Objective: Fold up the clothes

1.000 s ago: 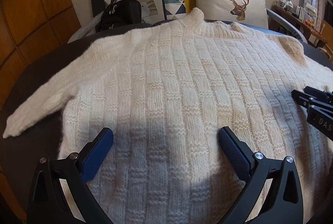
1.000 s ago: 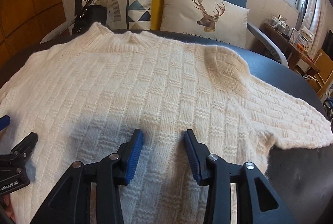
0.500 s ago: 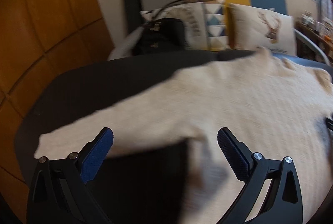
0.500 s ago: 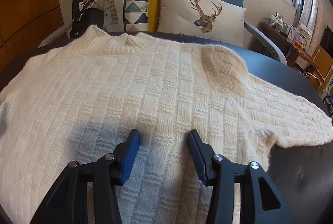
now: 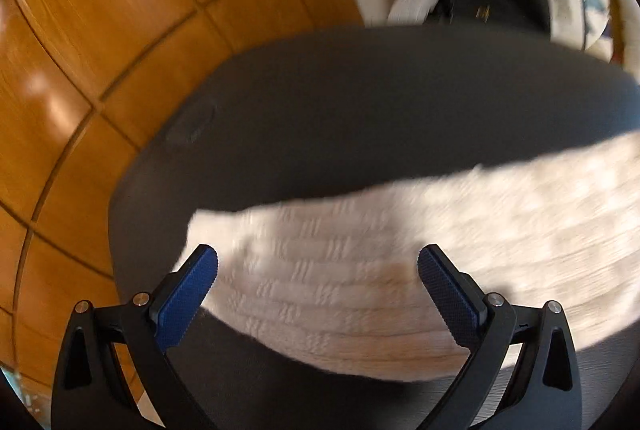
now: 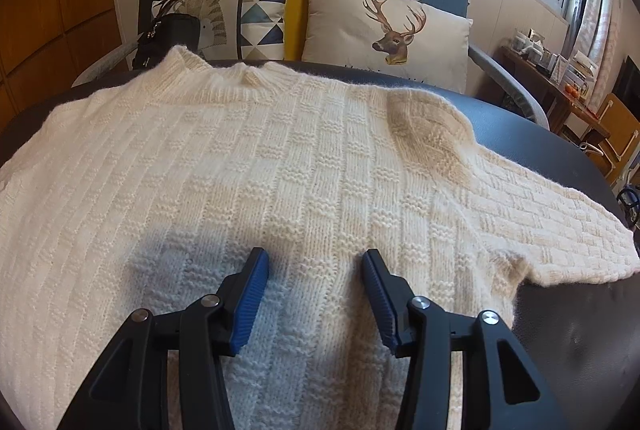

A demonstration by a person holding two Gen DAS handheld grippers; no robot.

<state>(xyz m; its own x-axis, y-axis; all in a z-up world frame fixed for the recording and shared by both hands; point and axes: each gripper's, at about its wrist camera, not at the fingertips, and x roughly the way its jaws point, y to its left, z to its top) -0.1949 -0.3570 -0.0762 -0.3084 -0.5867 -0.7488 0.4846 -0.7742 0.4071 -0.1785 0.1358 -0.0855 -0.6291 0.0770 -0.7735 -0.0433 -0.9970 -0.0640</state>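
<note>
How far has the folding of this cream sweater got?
Done: the cream knit sweater lies flat on the dark table, sleeves spread. In hand: the left gripper is open over the left sleeve's cuff; the right gripper, just opened wider, is empty above the body. Left: every fold; none shows yet.

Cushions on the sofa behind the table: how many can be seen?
2: a triangle-pattern cushion on the left, behind a black bag, and a deer cushion to its right. Others may be hidden.
</note>
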